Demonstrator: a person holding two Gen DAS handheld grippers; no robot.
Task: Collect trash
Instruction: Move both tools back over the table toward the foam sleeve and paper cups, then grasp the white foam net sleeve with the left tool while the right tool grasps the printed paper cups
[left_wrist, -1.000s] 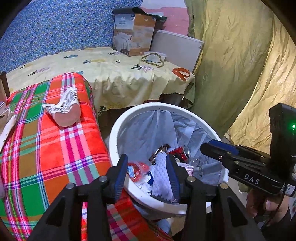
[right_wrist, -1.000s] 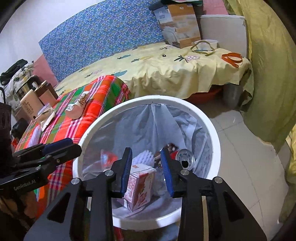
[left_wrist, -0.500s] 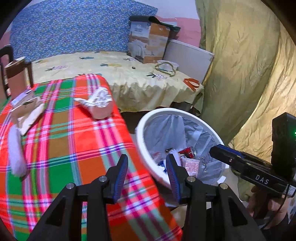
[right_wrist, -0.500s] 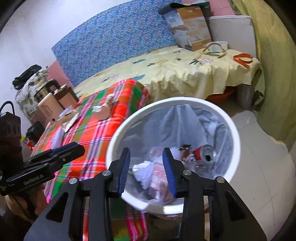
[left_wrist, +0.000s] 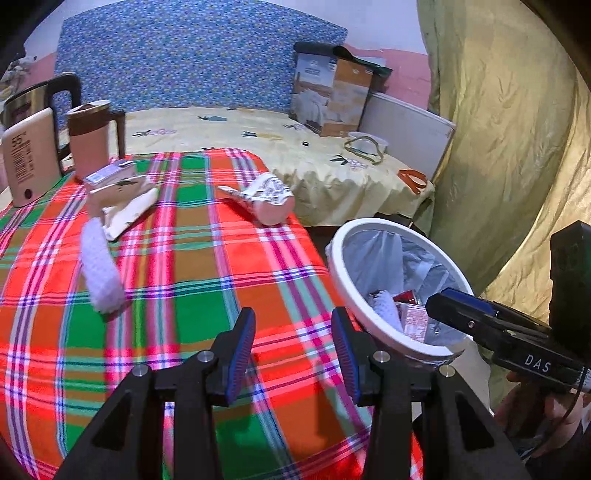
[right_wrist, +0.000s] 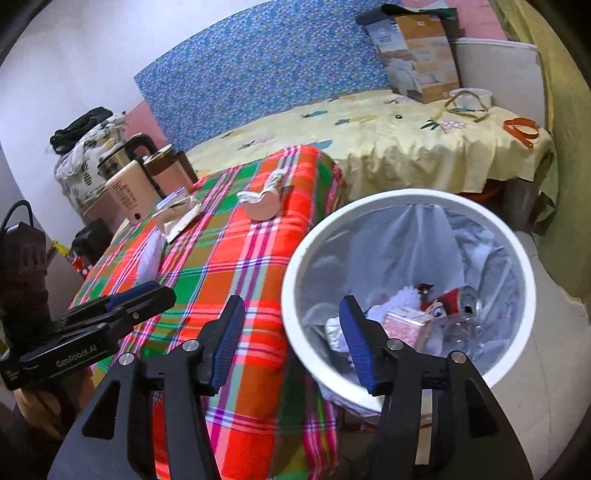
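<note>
My left gripper (left_wrist: 293, 350) is open and empty above the plaid tablecloth (left_wrist: 192, 266). On the cloth lie a white foam sleeve (left_wrist: 99, 273), a crumpled patterned paper cup (left_wrist: 267, 201) and a flattened paper wrapper (left_wrist: 123, 206). The white bin (right_wrist: 295, 280) stands beside the table; in it are a red can (right_wrist: 458, 301) and a pink carton (right_wrist: 404, 325). My right gripper (right_wrist: 293, 343) hangs over the bin's near left rim with its jaws opening and nothing between them. From the left wrist view the bin (left_wrist: 334, 258) is at the right.
A kettle (left_wrist: 22, 99), a brown mug (left_wrist: 90, 136) and a beige flat device (left_wrist: 31, 155) stand at the table's far left. Behind is a bed with a yellow sheet (left_wrist: 258, 147) and a cardboard box (left_wrist: 332, 96). A yellow-green curtain (left_wrist: 509, 147) hangs on the right.
Both views have swung left, from over the bin toward the plaid table. The pink carton seen between my right fingers now lies in the bin, and those jaws stand wider.
</note>
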